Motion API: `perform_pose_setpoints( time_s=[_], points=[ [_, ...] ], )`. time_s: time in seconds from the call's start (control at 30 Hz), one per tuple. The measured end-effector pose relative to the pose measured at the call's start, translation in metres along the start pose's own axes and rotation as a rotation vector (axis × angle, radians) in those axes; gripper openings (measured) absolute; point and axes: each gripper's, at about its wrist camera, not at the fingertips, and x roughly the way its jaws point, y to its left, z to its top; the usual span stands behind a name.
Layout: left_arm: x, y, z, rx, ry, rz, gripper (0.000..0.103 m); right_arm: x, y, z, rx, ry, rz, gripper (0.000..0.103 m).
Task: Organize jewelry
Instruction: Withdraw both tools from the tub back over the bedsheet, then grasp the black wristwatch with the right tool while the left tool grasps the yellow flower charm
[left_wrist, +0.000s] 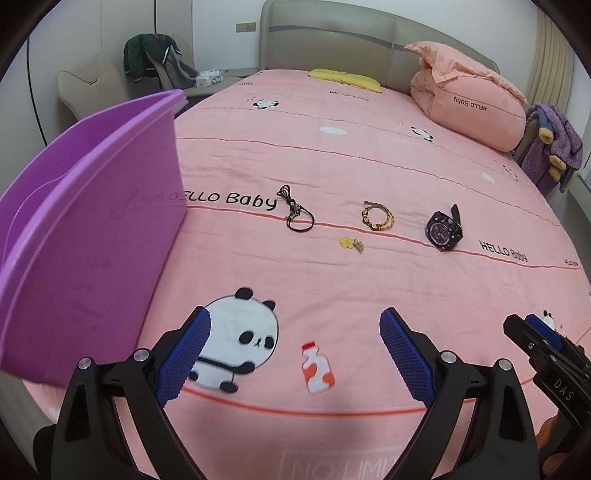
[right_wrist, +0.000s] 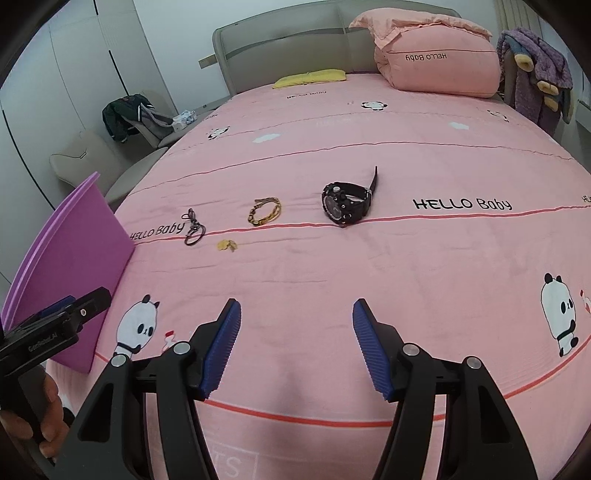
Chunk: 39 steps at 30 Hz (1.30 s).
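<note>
Four pieces lie in a row on the pink bed sheet (left_wrist: 332, 158): a black cord necklace (left_wrist: 295, 211), a gold chain bracelet (left_wrist: 377, 216), a small yellow flower charm (left_wrist: 350, 243) and a black wristwatch (left_wrist: 444, 228). The right wrist view shows the same necklace (right_wrist: 192, 228), bracelet (right_wrist: 264, 211), charm (right_wrist: 227, 245) and watch (right_wrist: 346, 202). A purple plastic bin (left_wrist: 92, 236) stands at the left, and the bin (right_wrist: 70, 273) also shows in the right view. My left gripper (left_wrist: 294, 328) is open and empty, short of the jewelry. My right gripper (right_wrist: 296, 314) is open and empty too, with the watch ahead of it.
A pink rolled duvet (left_wrist: 469, 99) and a yellow pillow (left_wrist: 345, 79) lie near the headboard. Beige chairs with dark clothes (left_wrist: 155, 55) stand left of the bed. A purple garment (left_wrist: 554, 144) hangs at the right. A hand (right_wrist: 44, 417) holds the left gripper's handle.
</note>
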Motion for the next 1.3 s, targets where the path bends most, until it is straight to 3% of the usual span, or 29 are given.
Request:
perform_pose_setpoints(
  time_s=[0.27,0.67,1.3],
  points=[
    [0.059,-0.021,0.013,-0.005,0.047,0.017,0.091,0.054,-0.025,0.026,0.000,0.022,-0.009,0.065],
    [0.130,-0.054,0.034,0.008,0.029,0.033,0.091,0.133,-0.058,0.061,0.018,0.044,-0.024,0.074],
    [0.176,-0.072,0.040,0.020,0.025,0.085,0.091,0.196,-0.064,0.098,-0.010,0.078,-0.044,0.075]
  ],
)
